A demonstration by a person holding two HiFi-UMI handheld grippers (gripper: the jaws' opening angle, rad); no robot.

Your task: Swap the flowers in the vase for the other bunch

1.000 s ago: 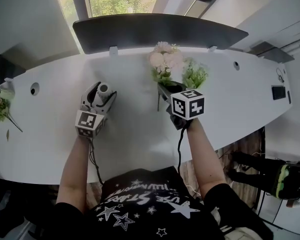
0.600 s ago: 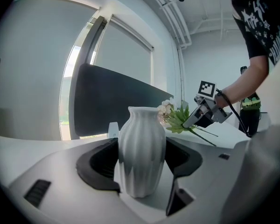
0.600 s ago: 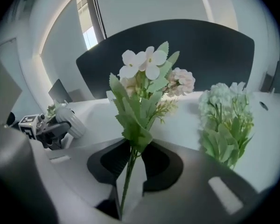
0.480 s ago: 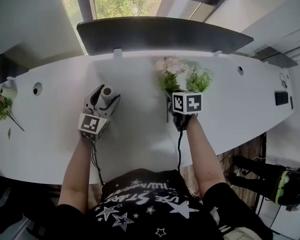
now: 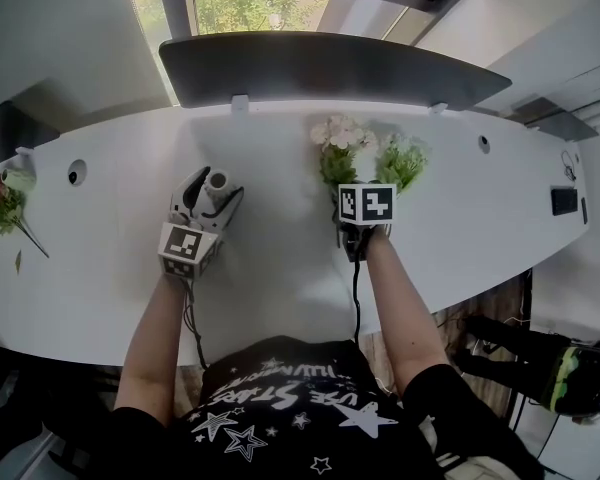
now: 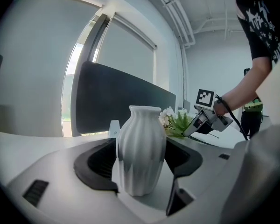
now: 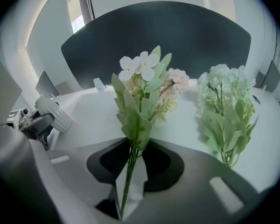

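White vase [image 6: 141,148]: ribbed ceramic, upright, standing squarely between the jaws of the left gripper [image 5: 214,187], which reaches out almost level over the counter [image 5: 280,278].
Left gripper state: jaws spread wide, one pad against each flank of the white vase, so it has hold of it.
Right gripper [image 7: 135,158]: tilted steeply down toward the counter, off to the right of the left gripper and well apart from it.
Right gripper state: jaws nearly together and just beginning to part, with the thin green stem of the pink-and-white bunch [image 7: 142,85] running between the pads.
Pink-and-white bunch: leaves and pale blossoms fan out straight ahead of the right gripper's jaw tips.
Green bunch [image 7: 224,111]: whitish-green heads and leaves, lying on the counter ahead and to the right of the right gripper, just beside the pink-and-white bunch.
Third bunch [image 5: 2,208]: a small spray with a reddish bloom, far out to the left of the left gripper, near the counter's end.
Dark panel [image 5: 320,63]: rises along the counter's far edge, beyond both grippers.
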